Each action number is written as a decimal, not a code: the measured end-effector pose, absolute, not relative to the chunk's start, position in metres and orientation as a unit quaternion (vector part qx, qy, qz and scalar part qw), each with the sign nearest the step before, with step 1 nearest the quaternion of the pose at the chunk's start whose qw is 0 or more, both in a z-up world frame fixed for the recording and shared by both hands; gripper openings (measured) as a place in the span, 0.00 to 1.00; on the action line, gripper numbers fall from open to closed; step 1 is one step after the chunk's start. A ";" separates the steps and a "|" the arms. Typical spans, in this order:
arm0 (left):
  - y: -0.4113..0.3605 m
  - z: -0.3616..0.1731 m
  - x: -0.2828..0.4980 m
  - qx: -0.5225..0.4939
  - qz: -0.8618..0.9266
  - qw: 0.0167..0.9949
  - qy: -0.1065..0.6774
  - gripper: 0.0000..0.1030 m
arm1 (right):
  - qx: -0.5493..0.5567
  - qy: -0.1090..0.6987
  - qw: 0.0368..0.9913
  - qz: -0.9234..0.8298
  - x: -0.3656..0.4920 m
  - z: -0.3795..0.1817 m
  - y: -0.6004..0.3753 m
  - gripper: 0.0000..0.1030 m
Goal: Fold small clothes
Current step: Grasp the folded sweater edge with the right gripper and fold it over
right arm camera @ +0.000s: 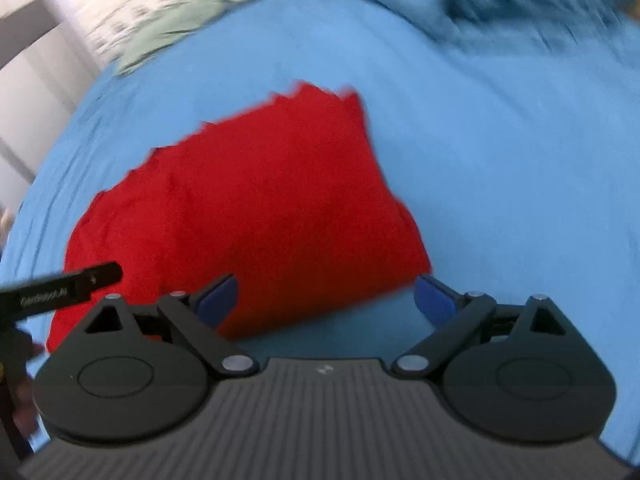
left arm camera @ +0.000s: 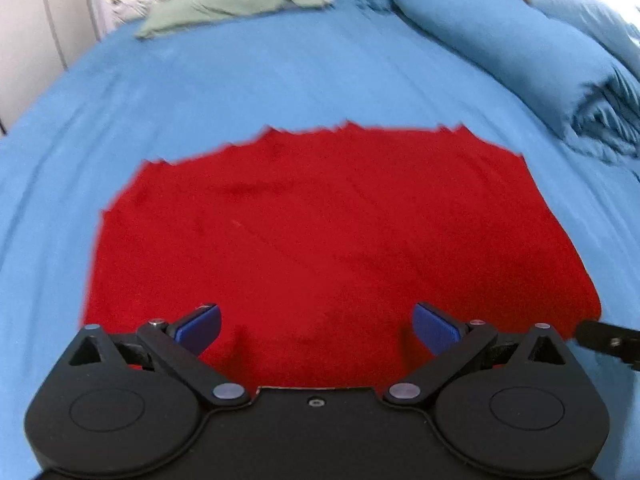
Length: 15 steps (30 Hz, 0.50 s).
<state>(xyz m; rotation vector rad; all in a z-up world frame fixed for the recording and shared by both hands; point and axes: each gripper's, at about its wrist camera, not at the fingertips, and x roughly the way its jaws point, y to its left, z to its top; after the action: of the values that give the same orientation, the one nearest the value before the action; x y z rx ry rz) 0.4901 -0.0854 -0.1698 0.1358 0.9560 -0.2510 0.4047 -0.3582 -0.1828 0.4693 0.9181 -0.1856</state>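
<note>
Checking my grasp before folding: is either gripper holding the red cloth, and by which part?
Neither. The left gripper and right gripper are both open, hovering at the near edge of the red cloth.

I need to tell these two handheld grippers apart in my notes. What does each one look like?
Both are matte black with blue finger pads, silver pivot pins and round housings at either side. The left gripper has a smooth black centre plate with one small screw. The right gripper has a grey ribbed centre plate with a small white mark. No cables show.
</note>
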 end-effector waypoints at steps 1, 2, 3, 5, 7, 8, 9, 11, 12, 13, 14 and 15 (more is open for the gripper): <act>-0.090 -0.173 0.490 0.066 -0.125 0.876 0.462 1.00 | 0.241 0.436 0.861 -0.097 0.404 -0.193 -0.361 1.00; -0.095 -0.177 0.491 0.067 -0.128 0.874 0.464 1.00 | 0.258 0.431 0.858 -0.105 0.402 -0.203 -0.364 0.99; -0.097 -0.180 0.493 0.066 -0.129 0.873 0.465 1.00 | 0.272 0.425 0.856 -0.111 0.401 -0.210 -0.368 0.97; -0.102 -0.186 0.497 0.062 -0.126 0.872 0.469 1.00 | 0.287 0.398 0.863 -0.118 0.401 -0.223 -0.373 0.96; -0.105 -0.190 0.503 0.050 -0.120 0.871 0.473 0.99 | 0.291 0.364 0.876 -0.126 0.401 -0.230 -0.377 0.96; -0.106 -0.191 0.505 0.041 -0.116 0.871 0.476 0.99 | 0.296 0.352 0.879 -0.128 0.403 -0.234 -0.379 0.96; -0.106 -0.192 0.511 0.031 -0.110 0.870 0.479 0.98 | 0.303 0.343 0.880 -0.128 0.402 -0.235 -0.383 0.96; -0.103 -0.193 0.520 0.017 -0.100 0.871 0.481 0.98 | 0.313 0.332 0.881 -0.125 0.407 -0.236 -0.387 0.90; -0.100 -0.192 0.523 0.009 -0.095 0.873 0.479 0.97 | 0.313 0.330 0.882 -0.123 0.410 -0.235 -0.388 0.87; -0.098 -0.192 0.526 0.003 -0.091 0.873 0.478 0.97 | 0.314 0.327 0.883 -0.122 0.412 -0.235 -0.390 0.82; -0.096 -0.193 0.530 -0.005 -0.085 0.874 0.479 0.96 | 0.317 0.326 0.883 -0.118 0.416 -0.235 -0.393 0.78; -0.093 -0.194 0.535 -0.012 -0.080 0.874 0.479 0.94 | 0.318 0.327 0.883 -0.113 0.421 -0.236 -0.394 0.76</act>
<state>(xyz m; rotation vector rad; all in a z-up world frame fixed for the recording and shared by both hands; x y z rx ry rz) 0.5353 -0.0934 -0.1936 -0.0247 1.0011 -0.1666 0.4206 -0.3938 -0.2358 0.6616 0.6819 -0.2362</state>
